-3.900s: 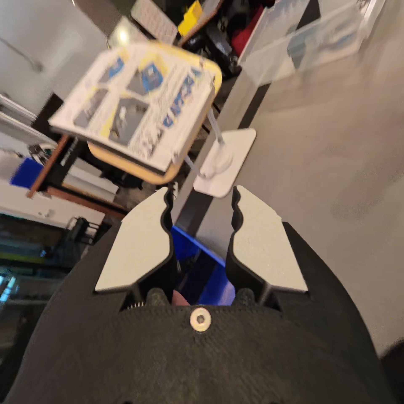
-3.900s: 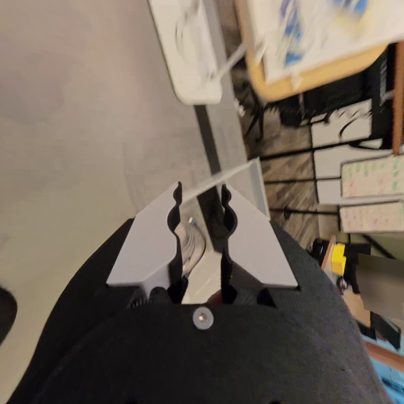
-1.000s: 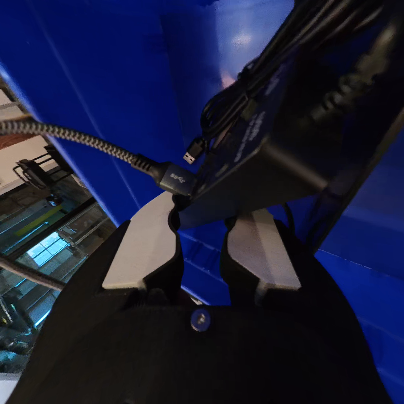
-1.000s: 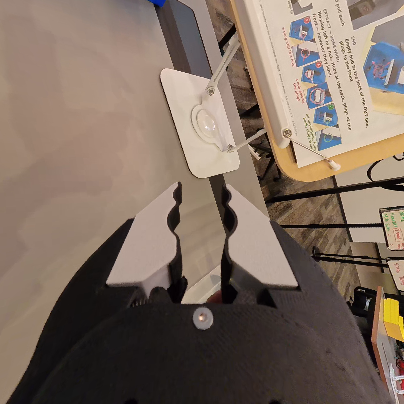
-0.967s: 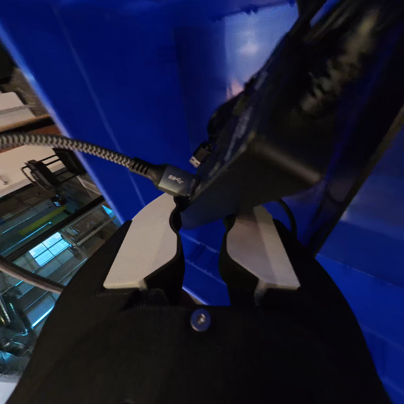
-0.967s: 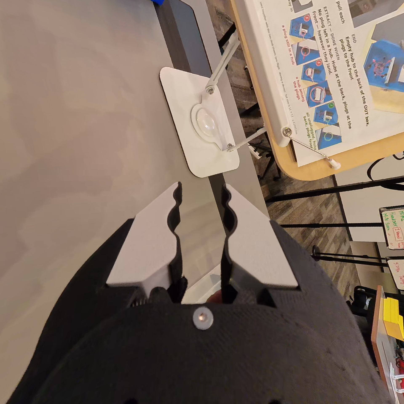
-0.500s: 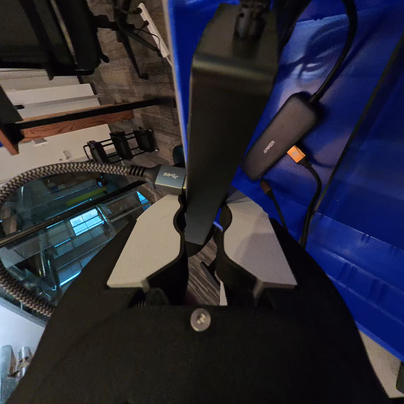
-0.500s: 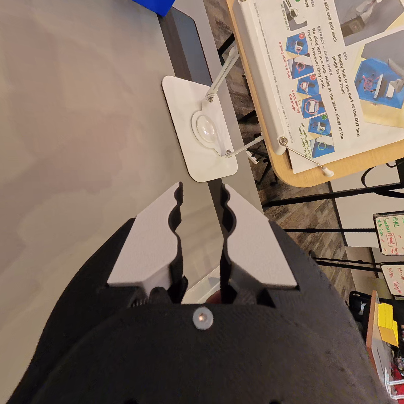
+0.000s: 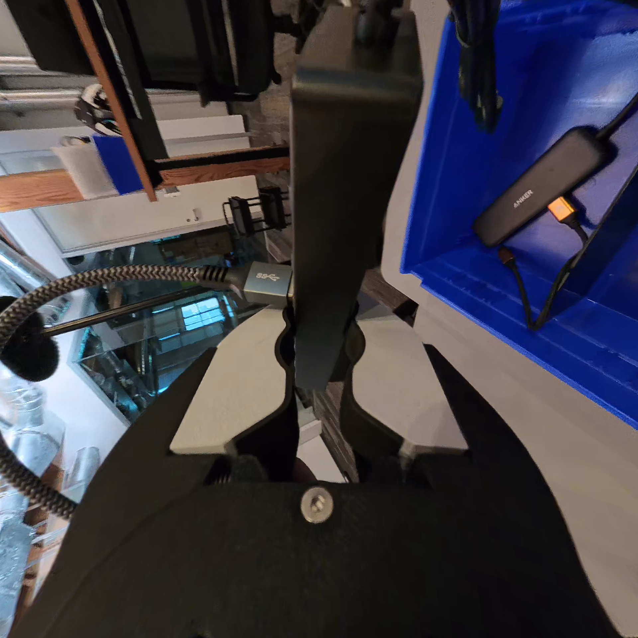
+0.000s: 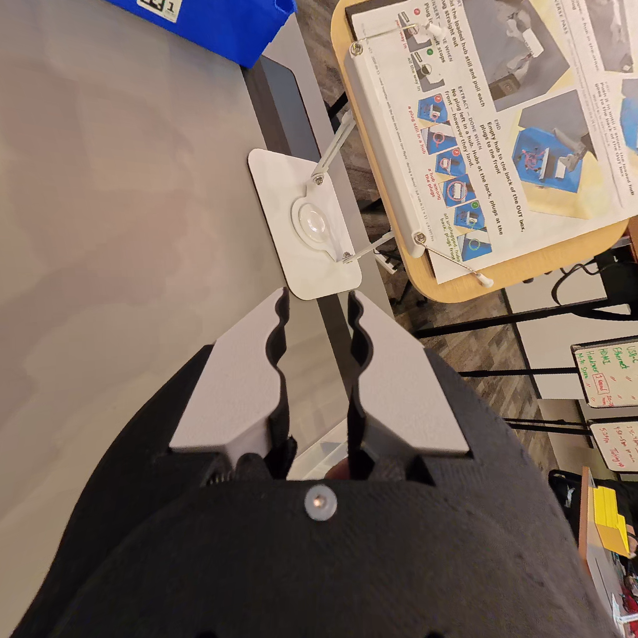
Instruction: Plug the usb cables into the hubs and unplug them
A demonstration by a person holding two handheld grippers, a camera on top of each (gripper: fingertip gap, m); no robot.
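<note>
My left gripper point(image 9: 319, 321) is shut on the near end of a long dark grey hub point(image 9: 345, 179) and holds it in the air, edge on. A braided cable point(image 9: 103, 279) with a grey metal plug point(image 9: 267, 282) is plugged into the hub's left side. A second dark hub point(image 9: 538, 193) lies in the blue bin point(image 9: 448, 172) at the right, with an orange plug point(image 9: 561, 210) and a thin black cable in it. My right gripper point(image 10: 317, 303) is open and empty above the grey table point(image 10: 121, 207).
A white stand base point(image 10: 303, 224) sits at the table's edge just ahead of my right gripper. It carries a board with an instruction sheet point(image 10: 500, 131). A blue bin corner point(image 10: 221, 24) shows at the top. Black bundled cables point(image 9: 478, 69) hang into the bin. The orange plug point(image 9: 561, 210) is about 25 cm from my left fingertips and 50 cm from my right.
My left gripper has lifted the hub with its braided cable out of the blue bin, which now lies off to the right. My right gripper has drifted a little over the table.
</note>
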